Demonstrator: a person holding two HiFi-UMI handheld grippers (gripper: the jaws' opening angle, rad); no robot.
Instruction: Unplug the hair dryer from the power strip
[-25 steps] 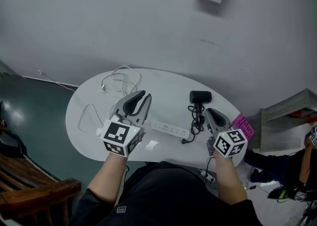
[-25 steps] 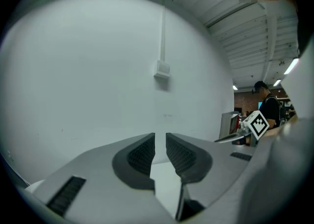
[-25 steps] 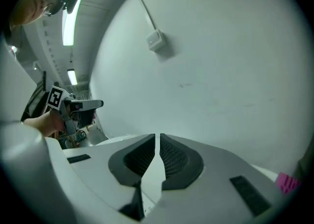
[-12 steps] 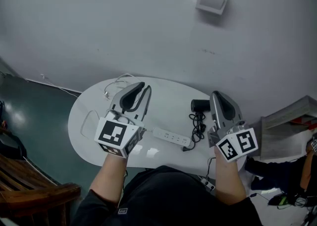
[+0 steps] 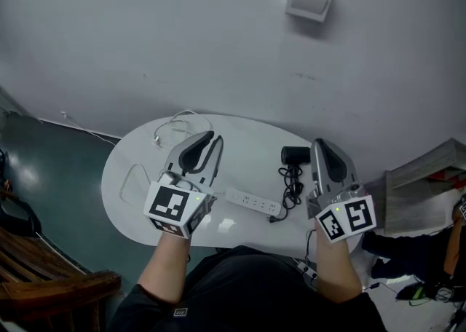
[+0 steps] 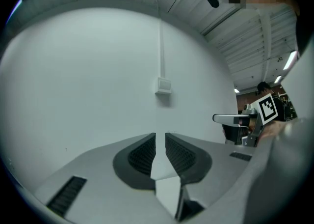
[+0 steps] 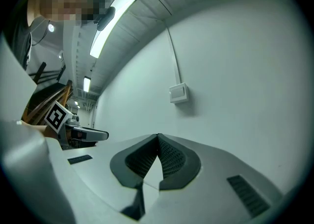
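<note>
**Both tongs held clear above the bench, nothing gripped**

The right tongs [image 7: 157,135] are closed completely. The two ribbed pads are seen pressed tip to tip, and nothing is caught between them. The left tongs [image 6: 160,134] are left a little open, with a narrow slit between the pads. These jaws have just been closing, yet nothing is found in the slit, only the bare wall [image 6: 98,80] behind. Both pairs are held about level and are pointed at that wall, where a small white box [image 6: 163,86] is mounted. No object is touched by either.

Below them, the white oval bench [image 5: 120,199] is seen in the head view. The power strip [image 5: 251,200] is laid near the front edge, between the two hands. The black hair dryer [image 5: 295,154] is placed behind the strip's right end. Its cord [image 5: 291,185] is bundled down towards a dark plug [image 5: 274,215] just beside that end. Whether the plug is still seated in a socket cannot be told at this size. A loose coil of white cable [image 5: 175,125] is left at the far left of the bench.

It is judged that the tongs are kept raised and empty because no grasp is in hand at present.
</note>
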